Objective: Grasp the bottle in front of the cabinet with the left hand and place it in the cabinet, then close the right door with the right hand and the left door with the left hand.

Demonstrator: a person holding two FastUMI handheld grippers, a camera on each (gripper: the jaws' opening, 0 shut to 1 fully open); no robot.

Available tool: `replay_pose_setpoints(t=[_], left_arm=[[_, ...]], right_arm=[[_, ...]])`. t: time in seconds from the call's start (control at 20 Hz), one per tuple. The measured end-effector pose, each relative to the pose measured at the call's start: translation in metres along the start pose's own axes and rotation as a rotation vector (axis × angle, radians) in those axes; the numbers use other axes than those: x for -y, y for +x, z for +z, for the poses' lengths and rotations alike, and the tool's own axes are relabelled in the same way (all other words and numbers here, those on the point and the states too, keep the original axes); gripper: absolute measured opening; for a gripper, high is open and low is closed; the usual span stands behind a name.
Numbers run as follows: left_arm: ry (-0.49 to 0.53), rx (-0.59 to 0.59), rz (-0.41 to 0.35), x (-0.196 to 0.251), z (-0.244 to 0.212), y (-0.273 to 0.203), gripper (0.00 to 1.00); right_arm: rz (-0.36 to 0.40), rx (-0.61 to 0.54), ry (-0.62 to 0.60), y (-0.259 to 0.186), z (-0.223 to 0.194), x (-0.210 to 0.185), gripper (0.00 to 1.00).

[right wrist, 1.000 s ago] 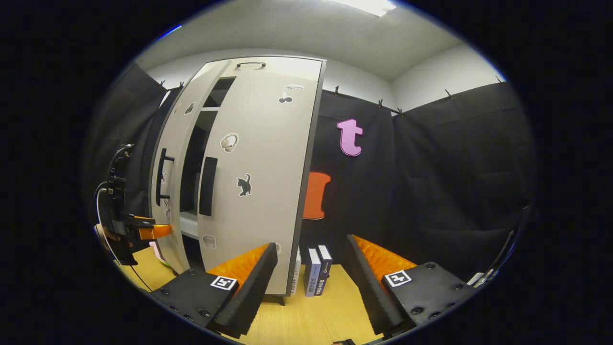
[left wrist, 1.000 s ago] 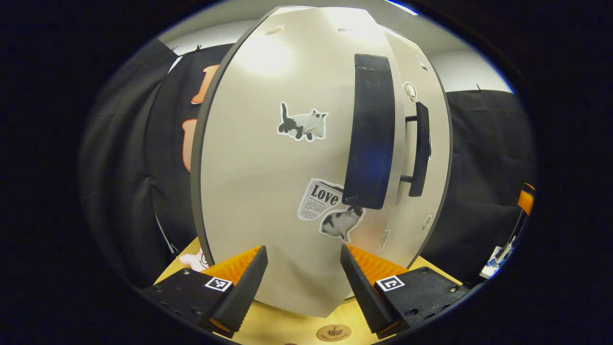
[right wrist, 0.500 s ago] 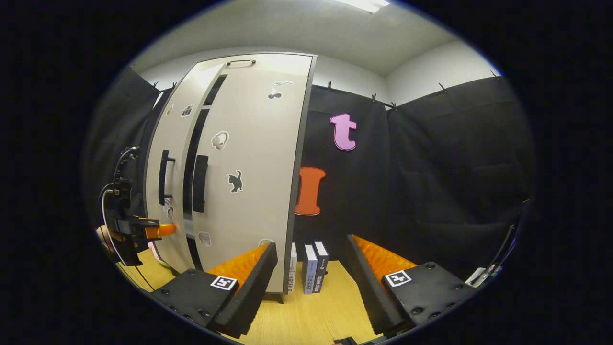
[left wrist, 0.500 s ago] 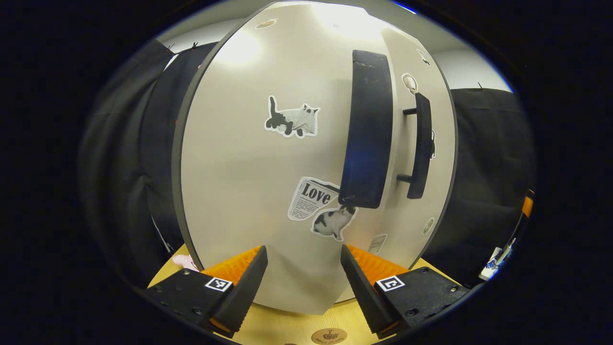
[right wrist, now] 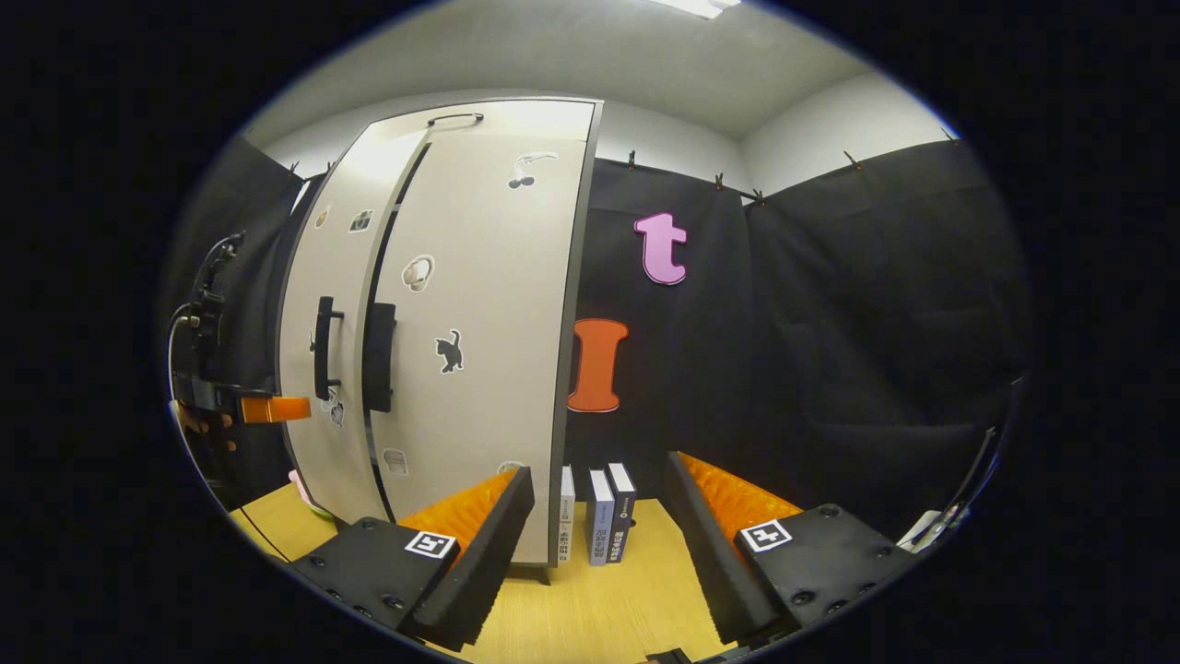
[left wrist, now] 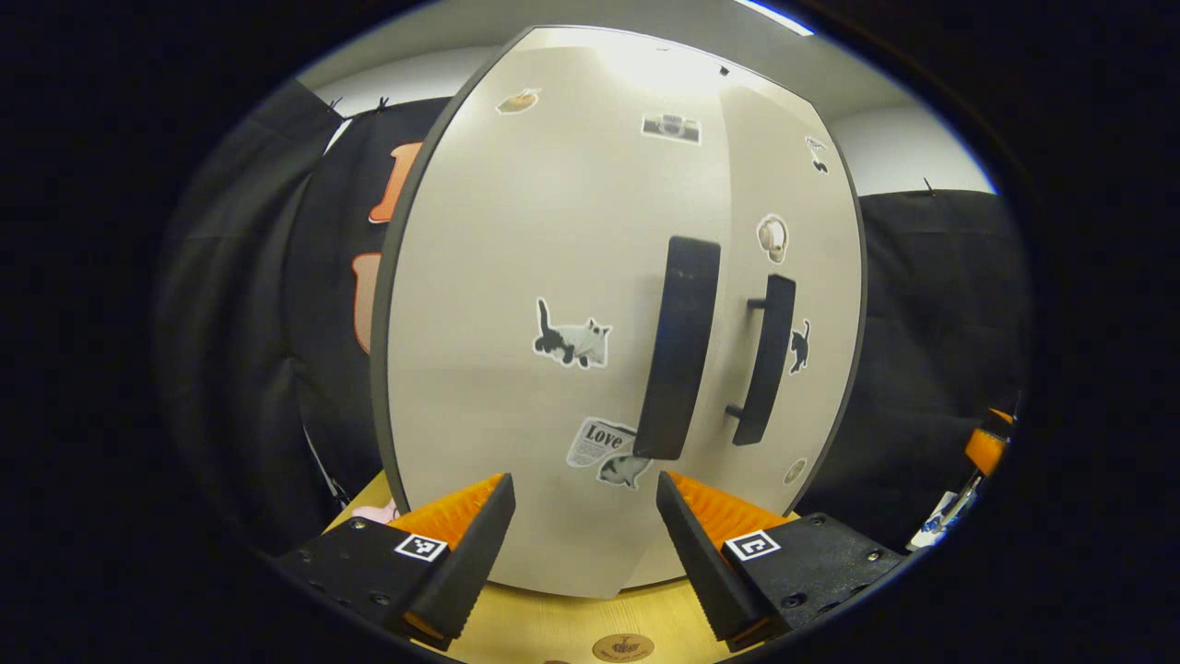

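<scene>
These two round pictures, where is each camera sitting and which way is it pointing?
Left gripper view: rides on the left gripper, close to the cabinet and facing its front; its own open fingers show at the bottom.
Right gripper view: rides on the right gripper, farther back and off to the cabinet's right, facing the door fronts and the books beside it; its own fingers show below, with the left gripper and the hand holding it at the left edge.
Shared: the cabinet and its two black handles.

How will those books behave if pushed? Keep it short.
The three books stand on end on the table, slim, with no bookend, so a sideways push would likely topple them. They look stiff, probably easy to pinch. The cabinet beside them may stop a fall toward it.
</scene>
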State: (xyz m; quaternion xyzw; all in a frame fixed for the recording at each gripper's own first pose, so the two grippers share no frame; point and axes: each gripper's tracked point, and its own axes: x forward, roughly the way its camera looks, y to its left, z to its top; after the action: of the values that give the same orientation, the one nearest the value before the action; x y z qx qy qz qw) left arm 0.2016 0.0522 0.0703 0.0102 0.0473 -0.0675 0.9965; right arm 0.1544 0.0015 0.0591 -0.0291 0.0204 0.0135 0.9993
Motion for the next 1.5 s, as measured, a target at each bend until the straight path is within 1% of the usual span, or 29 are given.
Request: replay_pose_setpoints(t=[0.2, 0.4, 0.6, 0.7, 1.0, 1.5], left_arm=[[0.025, 0.055, 0.028, -0.013, 0.047, -0.04, 0.94], [0.009, 0.121, 0.037, -0.021, 0.091, -0.081, 0.94], [0.006, 0.155, 0.067, -0.039, 0.109, -0.106, 0.95], [0.007, 0.168, 0.085, -0.048, 0.114, -0.114, 0.95], [0.009, 0.173, 0.104, -0.063, 0.112, -0.124, 0.95], [0.014, 0.18, 0.098, -0.069, 0.11, -0.129, 0.95]], right_arm=[[0.011, 0.005, 0.008, 0.002, 0.007, -0.004, 0.96], [0.014, 0.02, 0.022, 0.0, 0.02, -0.004, 0.96], [0.017, 0.03, 0.034, 0.0, 0.033, -0.004, 0.96], [0.013, 0.039, 0.034, -0.002, 0.037, -0.003, 0.96], [0.008, 0.035, 0.028, 0.0, 0.037, -0.007, 0.96], [0.007, 0.042, 0.021, -0.005, 0.038, -0.018, 0.96]])
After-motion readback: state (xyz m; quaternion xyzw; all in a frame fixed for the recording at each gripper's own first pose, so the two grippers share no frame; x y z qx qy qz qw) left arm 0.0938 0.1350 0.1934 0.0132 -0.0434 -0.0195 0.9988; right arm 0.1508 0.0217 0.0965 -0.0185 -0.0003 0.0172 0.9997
